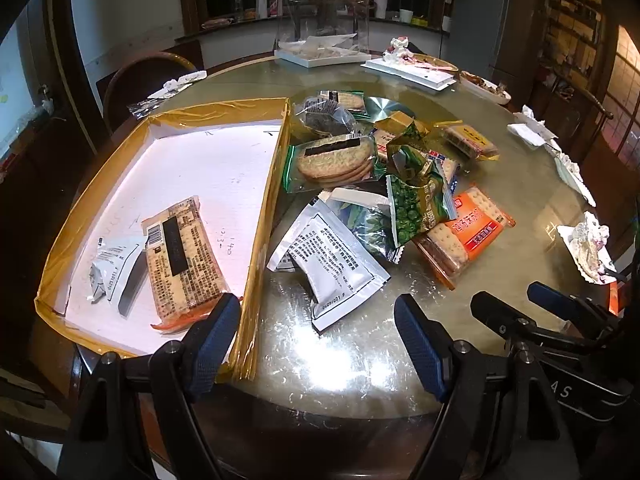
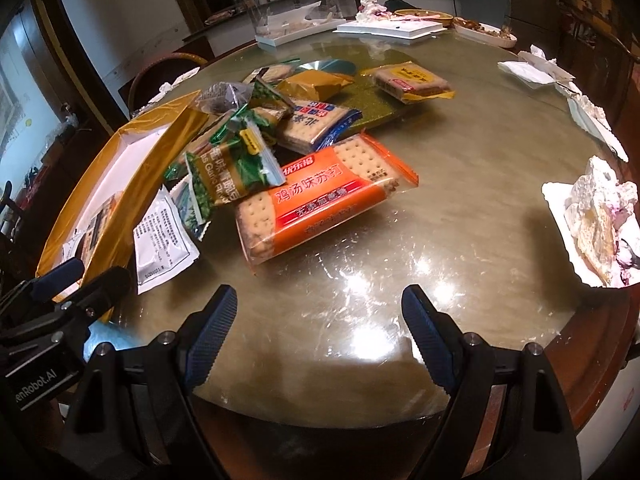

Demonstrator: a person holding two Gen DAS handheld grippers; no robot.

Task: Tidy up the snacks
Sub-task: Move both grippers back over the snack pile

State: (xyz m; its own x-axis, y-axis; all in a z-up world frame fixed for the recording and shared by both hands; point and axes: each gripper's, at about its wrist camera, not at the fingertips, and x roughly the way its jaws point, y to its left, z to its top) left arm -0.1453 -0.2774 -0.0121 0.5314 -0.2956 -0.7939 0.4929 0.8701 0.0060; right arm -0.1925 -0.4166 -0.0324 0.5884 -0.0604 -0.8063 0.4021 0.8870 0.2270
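Observation:
A pile of snack packets lies mid-table. An orange cracker pack (image 2: 320, 200) (image 1: 466, 228) lies nearest my right gripper (image 2: 320, 320), which is open and empty above the table's near edge. Green pea packets (image 2: 228, 164) (image 1: 416, 208) and a white sachet (image 1: 336, 264) (image 2: 162, 236) lie to its left. A gold-edged white box lid (image 1: 256, 208) (image 2: 160, 152) holds a cracker pack (image 1: 182, 256) and a small white sachet (image 1: 110, 268). My left gripper (image 1: 318, 332) is open and empty, its left finger over the lid's near corner.
Round crackers in a green pack (image 1: 332, 160), a blue cracker pack (image 2: 316, 124) and a yellow pack (image 2: 412, 80) lie further back. White trays (image 1: 408, 70) and a clear container (image 1: 320, 20) stand at the far edge. A paper plate with scraps (image 2: 592, 224) is right.

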